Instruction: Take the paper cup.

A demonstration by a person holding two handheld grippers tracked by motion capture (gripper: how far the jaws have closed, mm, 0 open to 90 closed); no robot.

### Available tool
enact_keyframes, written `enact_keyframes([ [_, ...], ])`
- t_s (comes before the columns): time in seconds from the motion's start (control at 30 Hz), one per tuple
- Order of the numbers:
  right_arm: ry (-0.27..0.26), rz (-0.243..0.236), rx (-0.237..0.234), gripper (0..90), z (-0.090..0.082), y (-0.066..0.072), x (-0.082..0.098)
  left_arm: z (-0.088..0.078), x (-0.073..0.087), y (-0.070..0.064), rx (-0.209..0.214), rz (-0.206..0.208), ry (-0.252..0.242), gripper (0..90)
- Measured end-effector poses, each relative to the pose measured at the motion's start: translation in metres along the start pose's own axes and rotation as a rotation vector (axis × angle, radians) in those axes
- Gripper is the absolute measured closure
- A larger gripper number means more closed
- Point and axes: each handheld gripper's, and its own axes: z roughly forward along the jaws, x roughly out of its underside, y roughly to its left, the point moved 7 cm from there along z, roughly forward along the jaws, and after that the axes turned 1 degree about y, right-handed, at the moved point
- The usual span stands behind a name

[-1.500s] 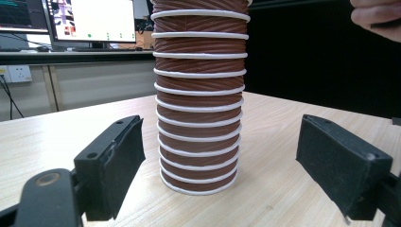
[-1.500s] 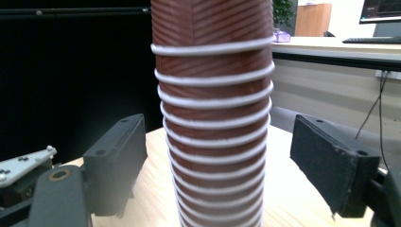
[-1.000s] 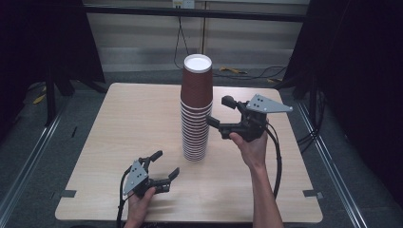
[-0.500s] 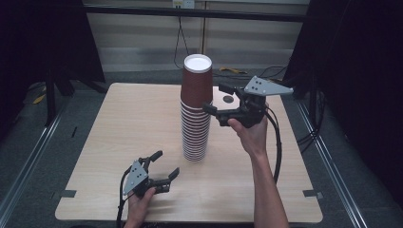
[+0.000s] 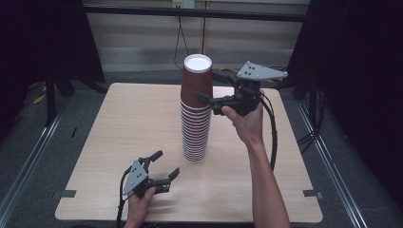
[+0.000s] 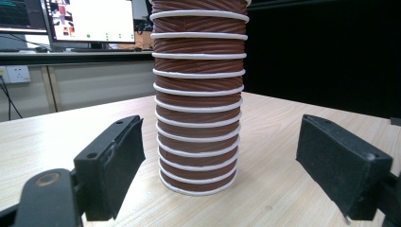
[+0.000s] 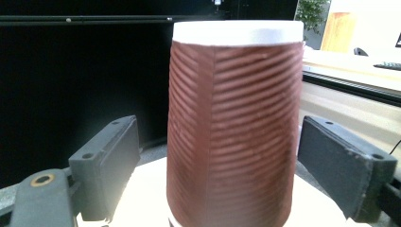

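The right gripper point(image 5: 205, 90) has risen to the top cup point(image 5: 196, 84), fingers spread beside it; the left gripper point(image 5: 164, 165) rests unmoved, fingers spread.

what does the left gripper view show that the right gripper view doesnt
Left gripper view: the foot of the cup stack standing on the table, many white rims one above another, and lit monitors behind.

Right gripper view: the top cup, upside down with its white base uppermost, against a dark backdrop.

Both: ribbed brown cups standing between two black jaws set wide apart, pads clear of the cups.
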Motion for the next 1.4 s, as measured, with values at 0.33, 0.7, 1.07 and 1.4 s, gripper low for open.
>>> enact_keyframes([
  [0.33,0.067,0.004,-0.014,13.0,0.013,-0.006,-0.008,0.0,0.0,0.0,0.002,0.001,-0.001,15.5],
  [0.7,0.116,0.015,-0.016,13.1,0.023,-0.008,-0.014,0.0,0.0,0.0,0.002,0.0,-0.001,15.5],
  [1.07,0.184,0.002,-0.019,13.8,0.032,-0.008,-0.02,0.0,0.0,0.0,0.002,0.002,0.002,15.5],
  [1.4,0.197,-0.004,-0.001,20.2,0.034,-0.008,-0.026,0.0,0.0,0.0,0.002,0.001,0.001,15.5],
])
